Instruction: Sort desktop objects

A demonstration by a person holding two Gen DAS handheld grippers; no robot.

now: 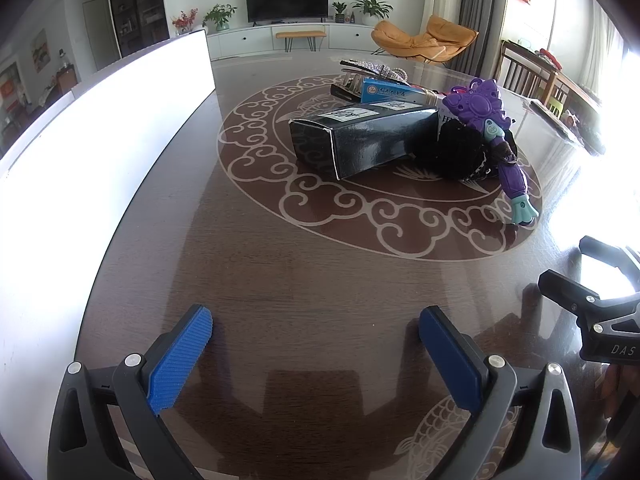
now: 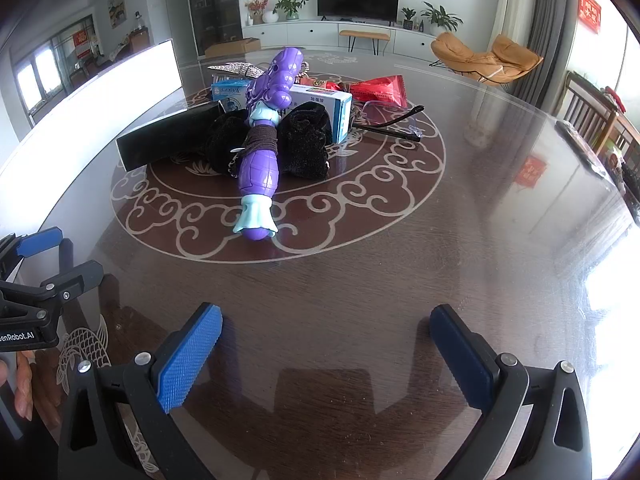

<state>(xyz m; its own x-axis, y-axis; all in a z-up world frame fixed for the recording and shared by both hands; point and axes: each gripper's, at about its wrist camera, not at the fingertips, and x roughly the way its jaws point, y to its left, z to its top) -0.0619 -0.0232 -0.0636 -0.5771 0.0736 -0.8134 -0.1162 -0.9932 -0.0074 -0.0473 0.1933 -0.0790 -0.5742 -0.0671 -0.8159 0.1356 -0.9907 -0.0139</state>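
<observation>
A pile of objects lies on the round pattern in the middle of the dark table (image 1: 280,280). It holds a black box (image 1: 360,140) (image 2: 168,136), a purple toy wand (image 1: 492,128) (image 2: 260,152), black cloth (image 1: 460,152) (image 2: 304,140), a blue-and-white box (image 1: 392,94) (image 2: 324,108), a red packet (image 2: 380,88) and glasses (image 2: 392,120). My left gripper (image 1: 316,332) is open near the table's front edge, well short of the pile, nothing between its blue pads. My right gripper (image 2: 326,328) is open too, empty, beside the left one.
A long white bin wall (image 1: 100,152) (image 2: 92,100) stands along the table's left side. The other gripper's frame shows at the right edge of the left view (image 1: 600,312) and the left edge of the right view (image 2: 40,292). Chairs stand beyond the table's right edge.
</observation>
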